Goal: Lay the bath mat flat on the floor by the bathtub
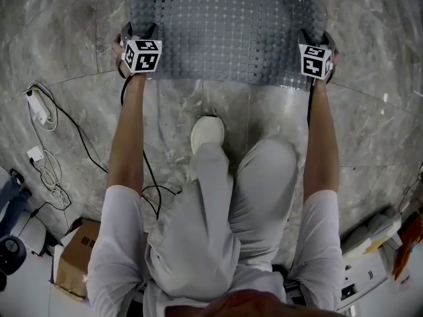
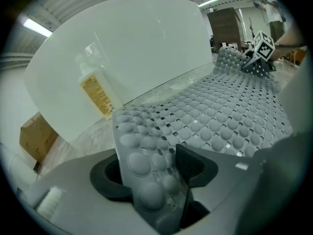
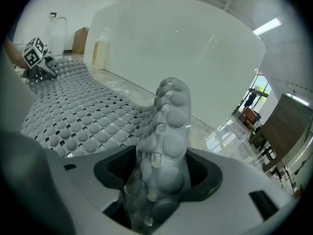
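Grey studded bath mat (image 1: pixel 228 32) lay mostly down on the floor (image 1: pixel 198 104) at the top of the frame, beside the bathtub (image 2: pixel 137 48).
We saw its long axis running left to right. Both near corners stood curled up, one loose between the parted jaws of the left hand-held gripper (image 2: pixel 151 180) and one in the right hand-held gripper (image 3: pixel 159 175), unpressed.

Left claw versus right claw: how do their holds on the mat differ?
In the left claw the bath mat corner leans against one jaw, with a gap at the other; in the right claw it stands upright, centred, gaps both sides. The left claw takes the mat's left corner, the right claw its right. Shared: both open, mat between, unclamped.
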A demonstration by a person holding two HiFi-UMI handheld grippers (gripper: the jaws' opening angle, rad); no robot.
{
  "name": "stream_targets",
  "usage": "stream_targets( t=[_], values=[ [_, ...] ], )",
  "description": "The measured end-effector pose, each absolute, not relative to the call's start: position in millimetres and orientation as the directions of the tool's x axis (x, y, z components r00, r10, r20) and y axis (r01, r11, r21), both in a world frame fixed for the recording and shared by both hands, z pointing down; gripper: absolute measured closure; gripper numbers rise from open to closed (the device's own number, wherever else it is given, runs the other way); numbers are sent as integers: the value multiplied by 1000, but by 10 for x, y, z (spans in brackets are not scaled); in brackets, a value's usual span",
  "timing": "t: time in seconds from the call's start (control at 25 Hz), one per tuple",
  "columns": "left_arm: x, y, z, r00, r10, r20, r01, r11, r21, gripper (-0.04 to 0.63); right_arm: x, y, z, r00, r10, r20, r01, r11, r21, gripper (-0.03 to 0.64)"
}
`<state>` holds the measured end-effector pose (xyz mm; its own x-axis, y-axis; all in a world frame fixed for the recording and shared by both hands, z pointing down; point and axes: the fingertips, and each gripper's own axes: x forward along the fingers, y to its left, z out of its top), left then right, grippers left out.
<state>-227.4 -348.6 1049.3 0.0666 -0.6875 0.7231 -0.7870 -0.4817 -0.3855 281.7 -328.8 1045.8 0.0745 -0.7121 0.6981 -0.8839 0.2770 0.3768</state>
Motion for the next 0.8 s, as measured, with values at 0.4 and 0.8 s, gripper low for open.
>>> stream_targets(
  t=[0.4,0.8],
  values=[
    [-2500,-3498,10516,136,-678,722,-906,-380,-187,136,3248,-3135,10478,138,-726,674,-981,-5,195,269],
    [-2328,-3511,10069,286,-773,567,-948,-315,48,54,3031,-2998,10380,41,-766,641,-992,-108,-65,251]
  ],
)
